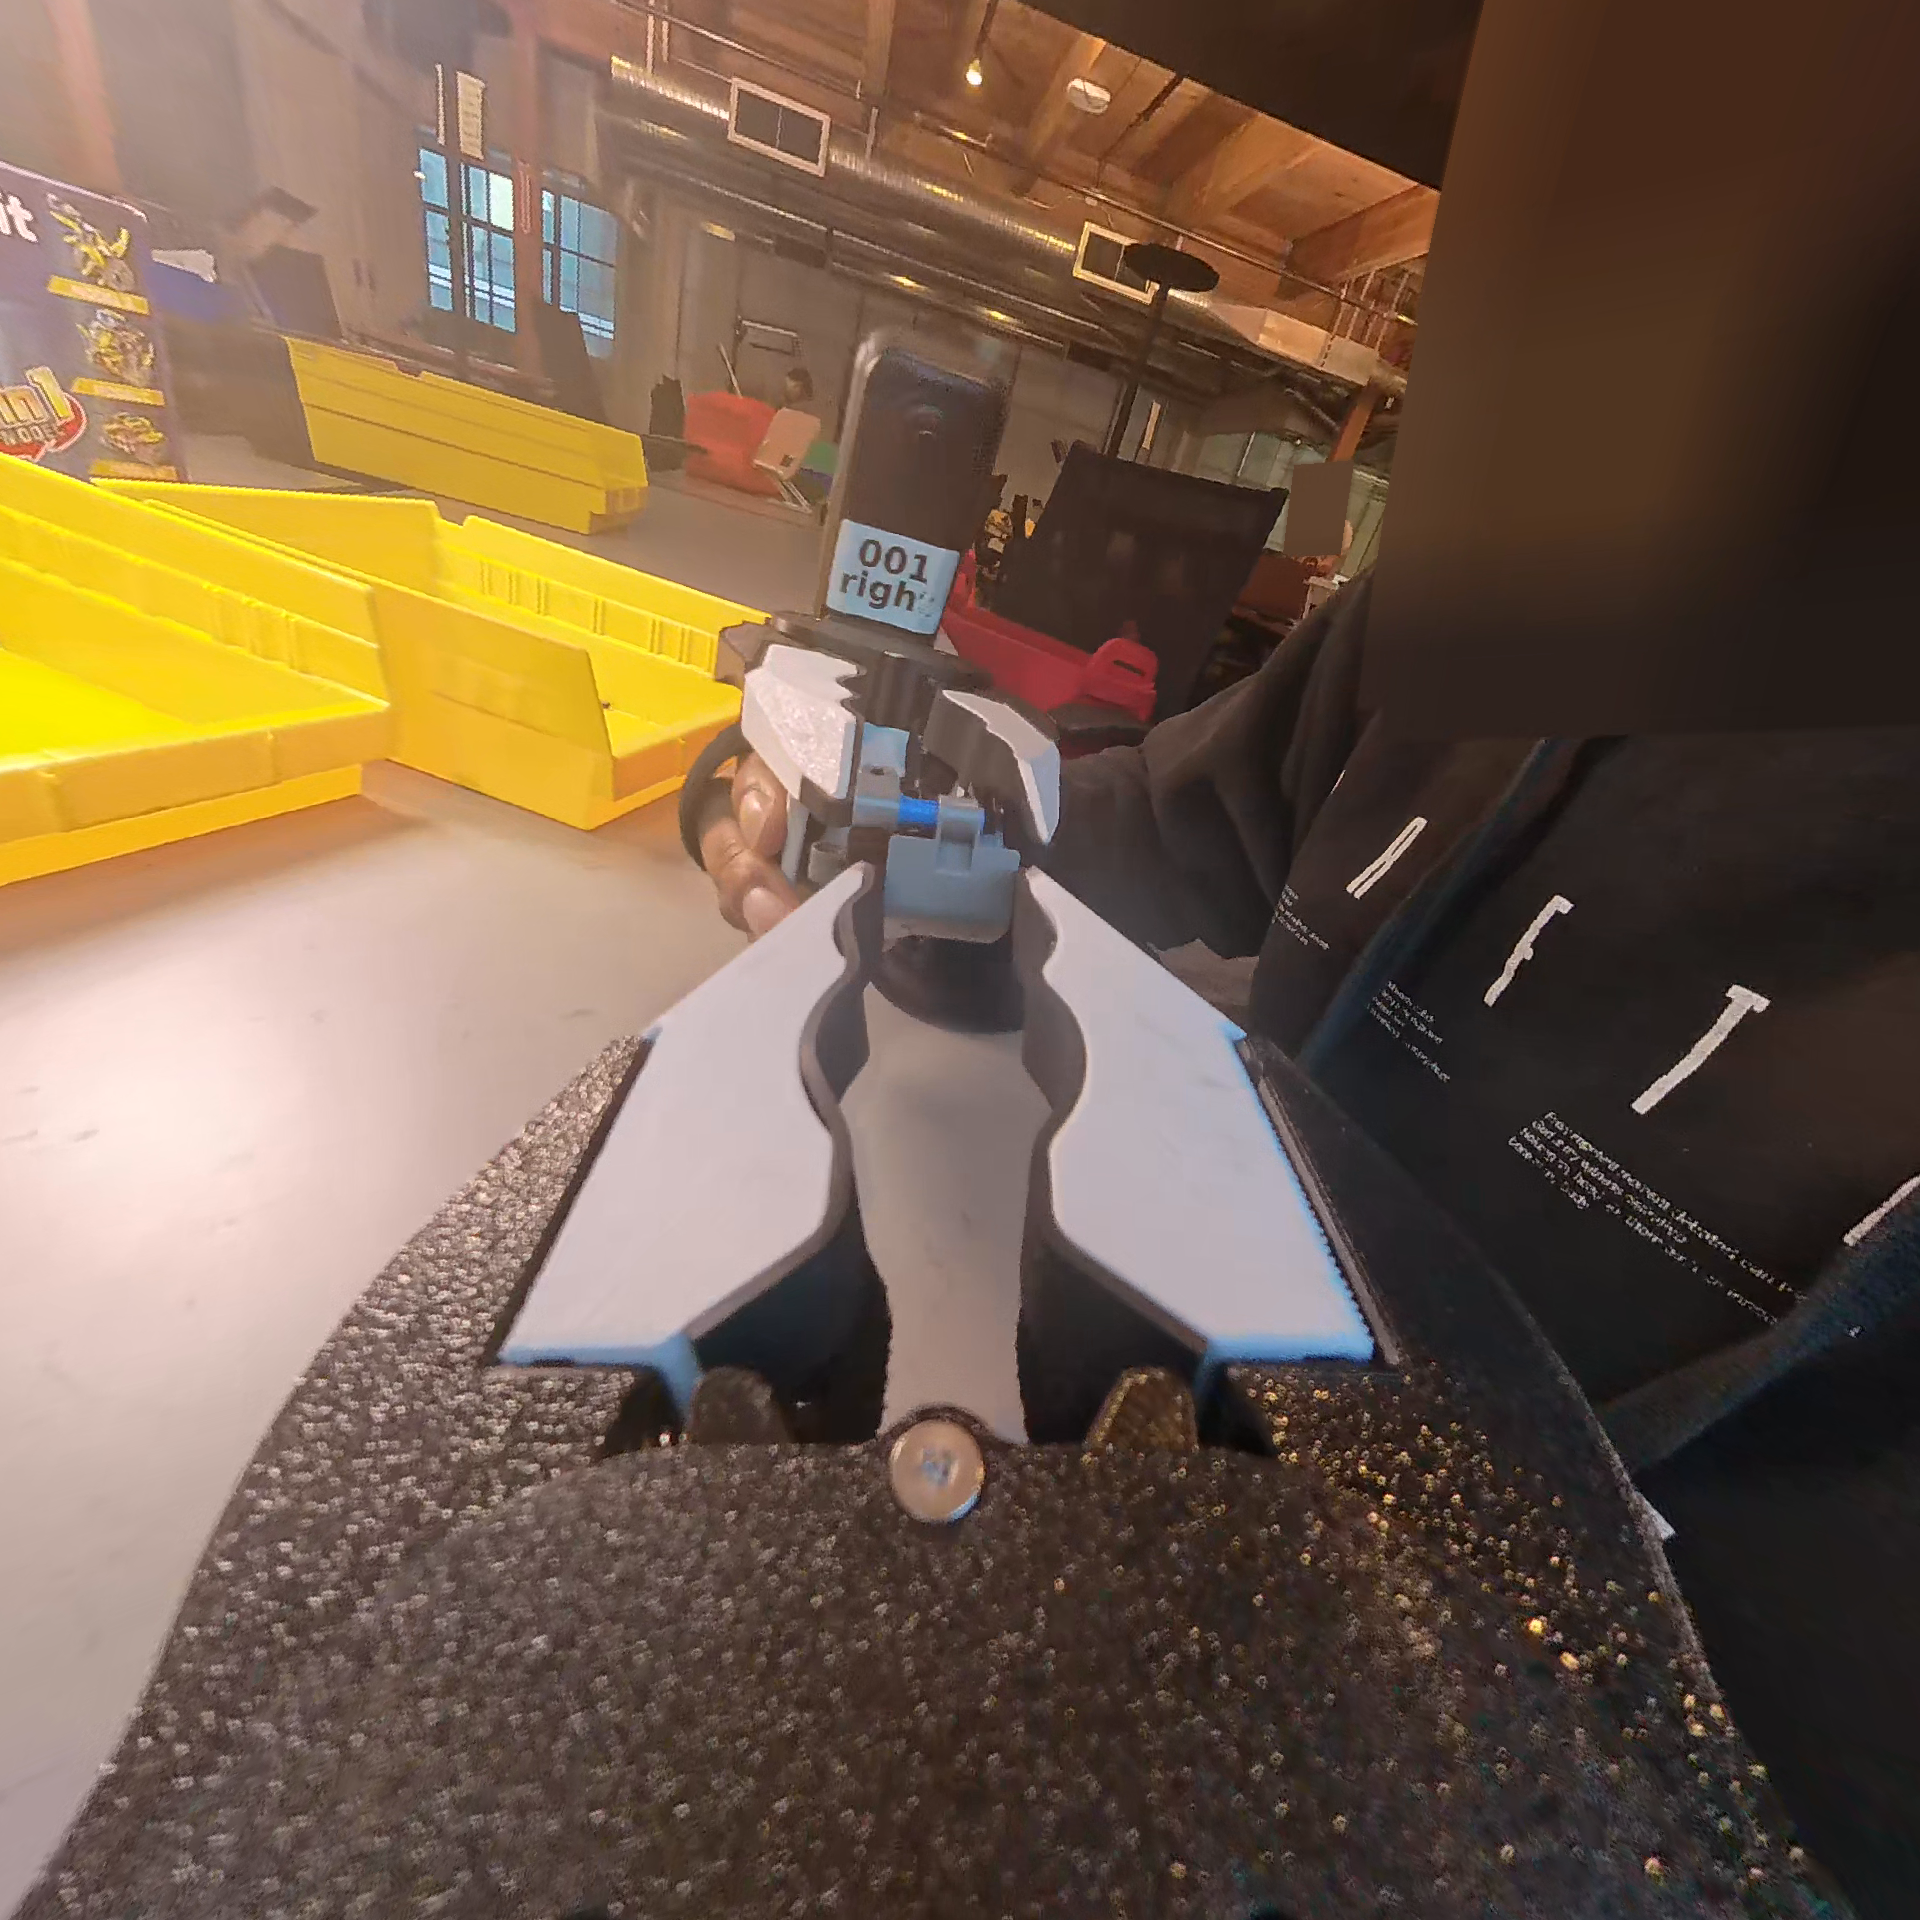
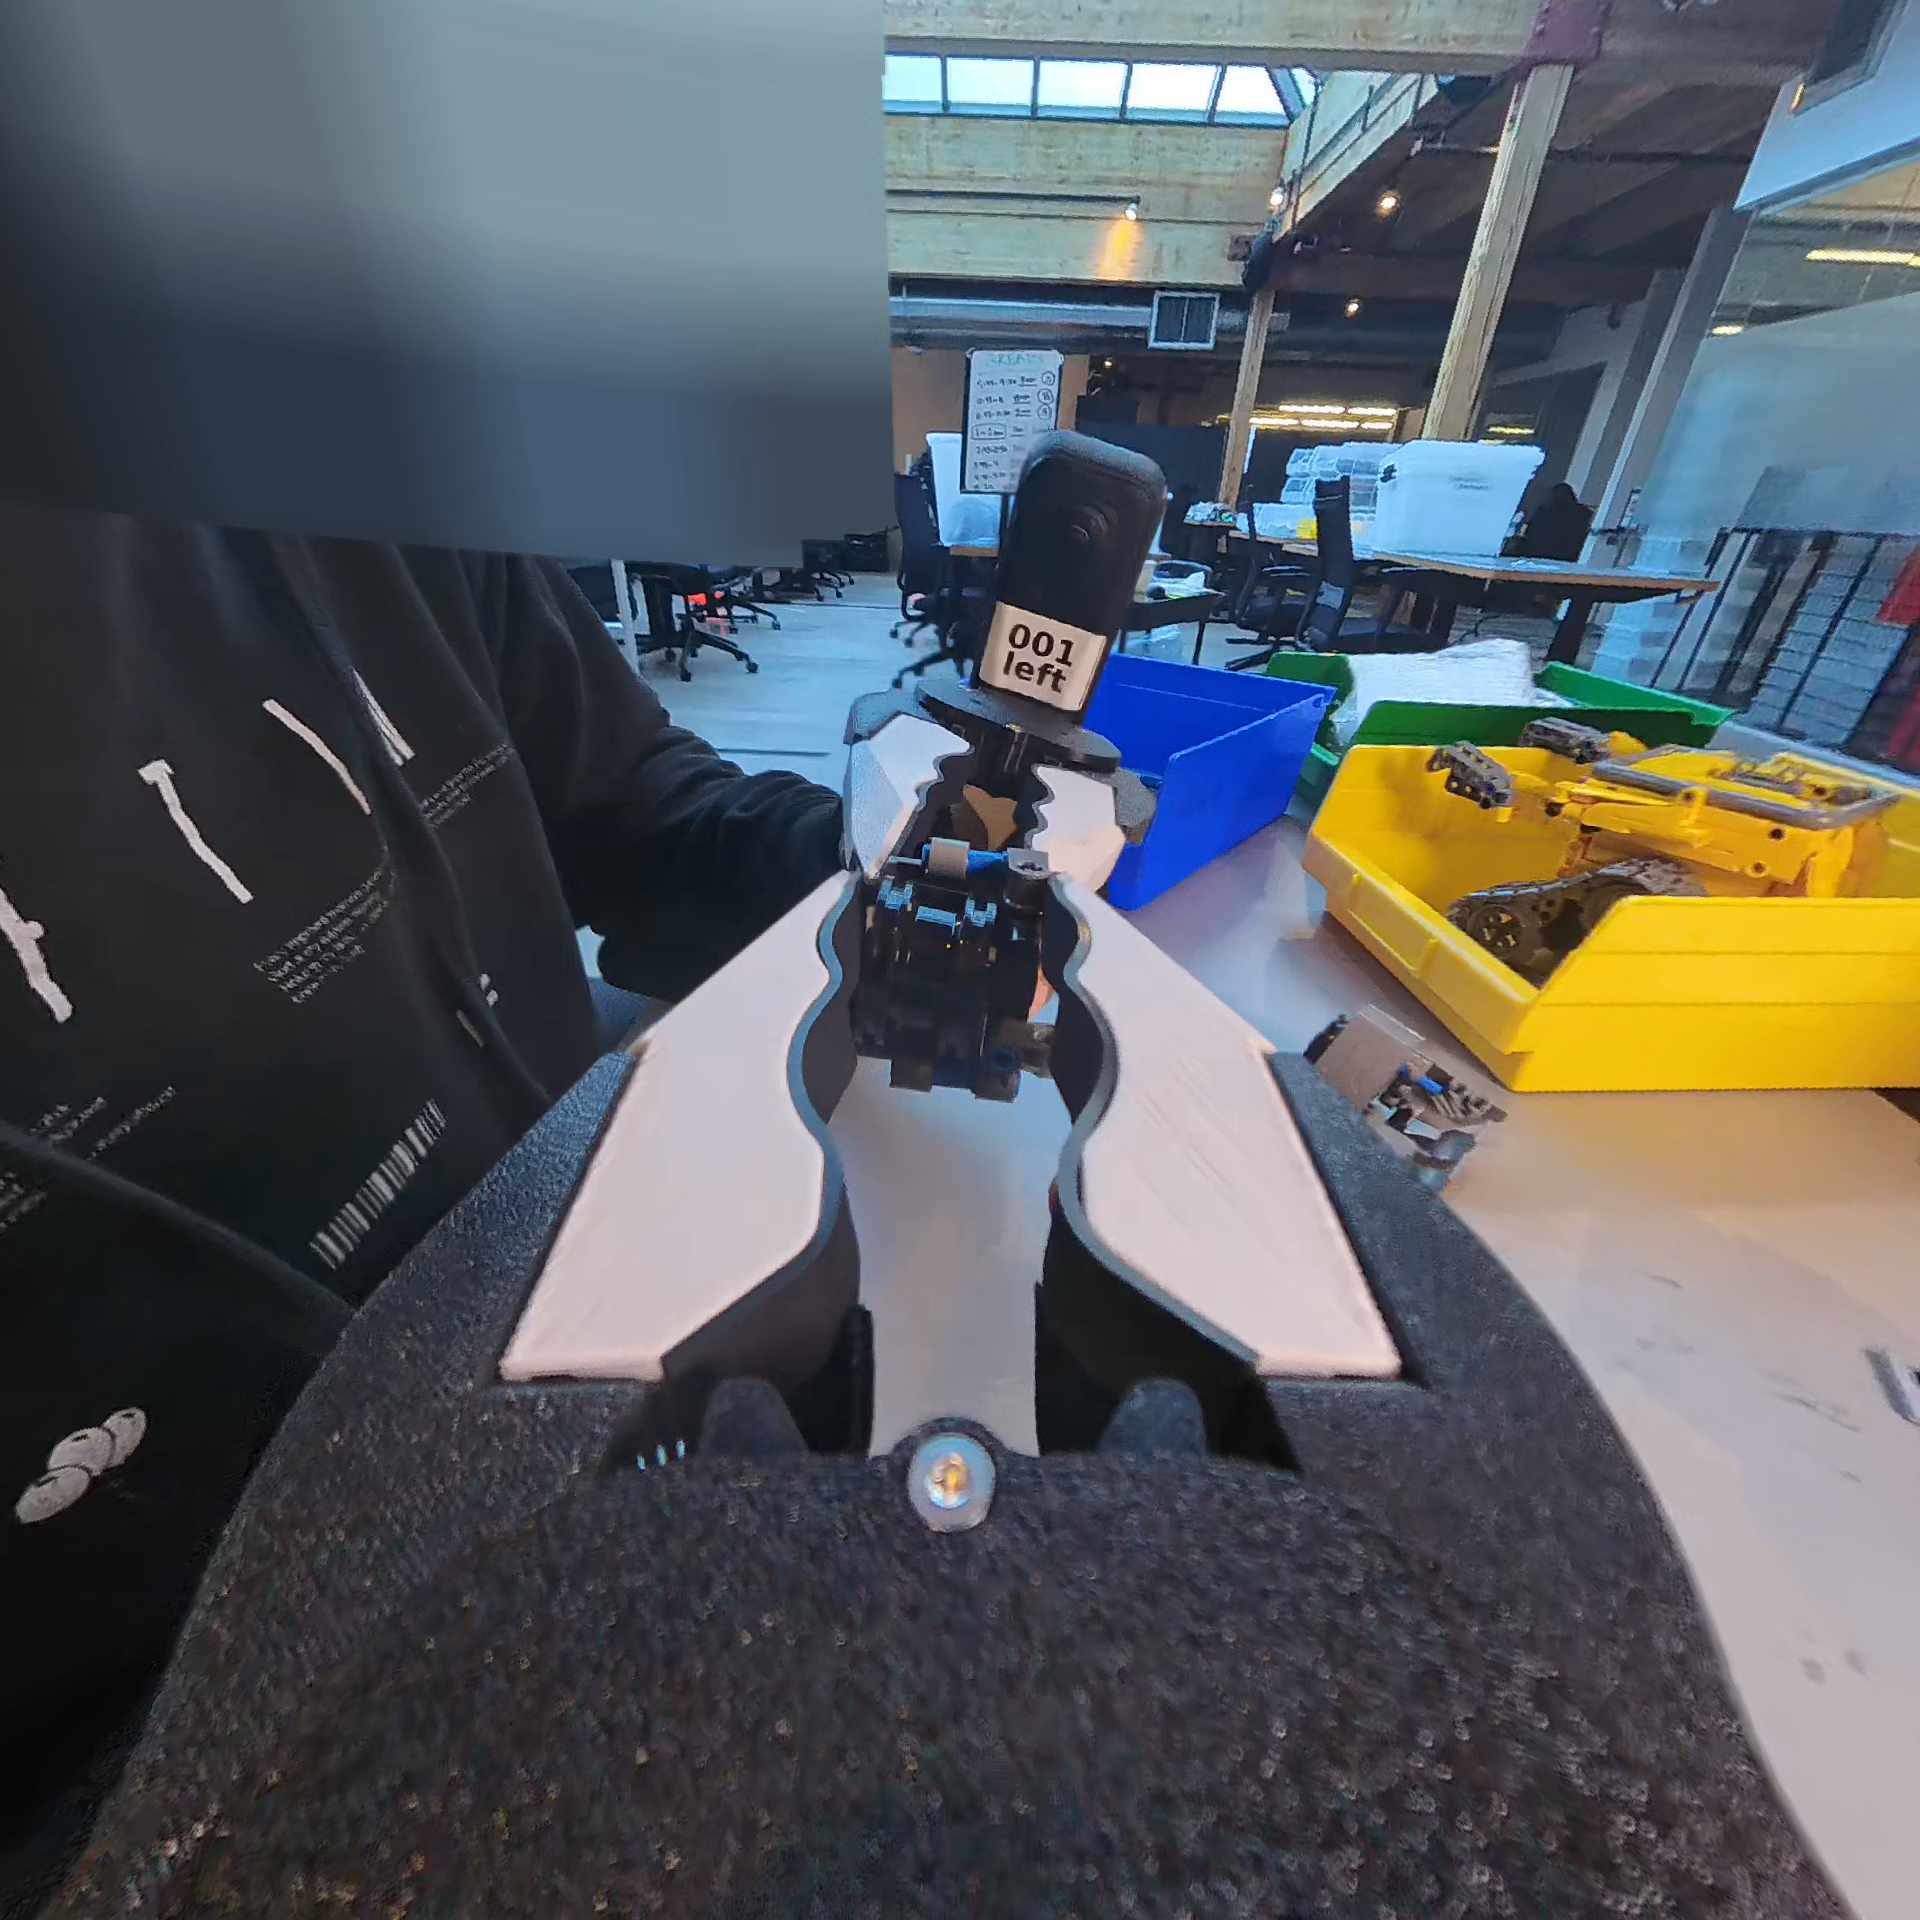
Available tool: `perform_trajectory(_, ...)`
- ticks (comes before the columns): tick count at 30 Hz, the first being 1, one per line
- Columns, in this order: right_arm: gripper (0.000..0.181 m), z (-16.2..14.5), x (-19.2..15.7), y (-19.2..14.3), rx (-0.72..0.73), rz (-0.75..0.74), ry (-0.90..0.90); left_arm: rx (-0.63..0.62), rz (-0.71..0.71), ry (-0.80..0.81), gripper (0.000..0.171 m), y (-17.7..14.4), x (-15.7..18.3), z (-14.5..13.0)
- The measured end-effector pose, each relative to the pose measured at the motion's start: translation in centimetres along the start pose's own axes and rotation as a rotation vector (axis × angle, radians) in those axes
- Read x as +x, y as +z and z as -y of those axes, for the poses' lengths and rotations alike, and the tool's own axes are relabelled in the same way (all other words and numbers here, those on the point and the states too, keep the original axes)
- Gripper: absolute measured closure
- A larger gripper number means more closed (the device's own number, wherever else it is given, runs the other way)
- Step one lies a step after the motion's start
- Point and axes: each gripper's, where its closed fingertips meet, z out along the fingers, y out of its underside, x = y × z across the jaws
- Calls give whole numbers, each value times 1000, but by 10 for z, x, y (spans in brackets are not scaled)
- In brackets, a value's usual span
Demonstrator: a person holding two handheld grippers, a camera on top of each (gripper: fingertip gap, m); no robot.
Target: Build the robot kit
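Timber beams and ducts run overhead in a big workshop hall, and a pale grey tabletop (image 1: pixel 260 1039) lies beneath both tools. The left tongs (image 1: pixel 940 883) and the right tongs (image 2: pixel 951 894) point straight at each other, tips almost meeting, and between them sits a small grey, black and blue brick-built assembly (image 1: pixel 940 868). In the left wrist view its grey block sits between the tips of the left tongs, which look pressed onto it; in the right wrist view its dark body (image 2: pixel 940 987) is pinched between the fingers of the right tongs. A person in a black sweatshirt (image 2: pixel 312 883) stands right behind the two tools, and a hand (image 1: pixel 748 831) grips the handle of the right one. Off to the left of the left tongs lie empty yellow bins (image 1: pixel 468 665). To the right of the right tongs sit a blue bin (image 2: pixel 1195 769), a green one (image 2: pixel 1455 722), and a yellow bin (image 2: pixel 1662 1018) holding a yellow tracked toy vehicle (image 2: pixel 1621 831); another small brick assembly (image 2: pixel 1403 1091) rests on the tabletop just beside it.
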Motion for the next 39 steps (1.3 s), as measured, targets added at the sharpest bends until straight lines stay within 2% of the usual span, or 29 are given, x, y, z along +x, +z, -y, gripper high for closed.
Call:
perform_trajectory(5, 149, 7, -1, 1, -1, -65, -115, 62, 15, 10, 149, -1, 2, 10)
perform_trajectory(19, 151, 20, 6, 0, 18, -180, -199, 179, 50, -22, 148, 0, -1, 26)
perform_trajectory(27, 152, 20, 8, -1, -12, -211, -233, 191, 59, -40, 149, 1, -4, 26)
perform_trajectory(39, 152, 18, 15, -3, -11, -232, -178, 198, 113, -21, 149, 1, -13, 28)
